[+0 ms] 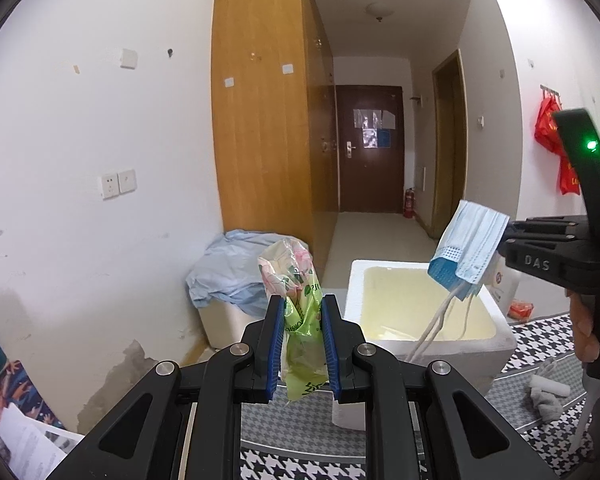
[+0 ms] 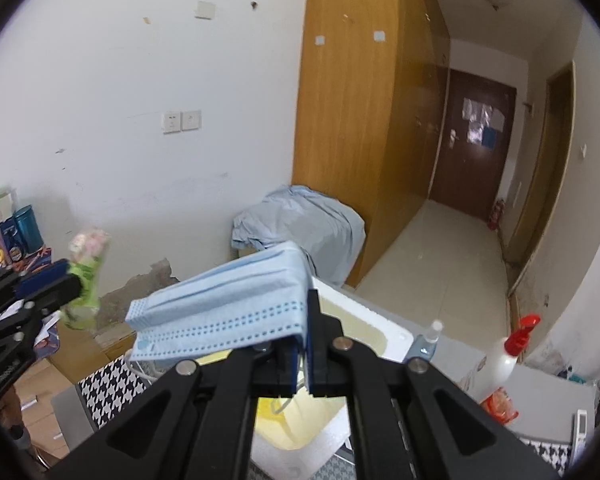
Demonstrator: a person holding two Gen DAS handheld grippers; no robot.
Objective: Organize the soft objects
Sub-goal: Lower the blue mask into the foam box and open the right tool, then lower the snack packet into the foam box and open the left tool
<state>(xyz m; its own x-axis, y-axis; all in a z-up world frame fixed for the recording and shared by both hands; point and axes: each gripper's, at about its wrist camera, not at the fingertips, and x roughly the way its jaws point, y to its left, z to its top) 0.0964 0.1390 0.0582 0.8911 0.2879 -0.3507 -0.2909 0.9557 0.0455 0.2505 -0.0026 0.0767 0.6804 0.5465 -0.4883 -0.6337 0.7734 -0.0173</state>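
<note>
I am looking out over the wooden wardrobe [image 1: 260, 120] standing tall against the white wall, with a crumpled pale blue cloth [image 1: 228, 268] lying heaped at its foot. In front of that, the white foam box [image 1: 496, 344] is sitting open on the houndstooth-patterned counter [image 1: 540, 336], its yellowish inside showing. A white spray bottle [image 2: 504, 356] with a red trigger is standing just beside the box in the right wrist view.

I am holding the left claw [image 1: 302, 344] up with its blue pads pinching a green printed plastic bag [image 1: 296, 320]; the bag's pink-flowered top is sticking up above the fingertips and its lower end is hanging down between them. It is hovering left of the box, apart from it.

I am holding the right claw [image 2: 302, 344] pressed together on a folded stack of blue face masks [image 2: 220, 308], gripped at one end so the stack is jutting out sideways. In the left wrist view the masks [image 1: 468, 248] are hanging over the box opening, white ear loops [image 1: 436, 324] dangling down toward its inside
</note>
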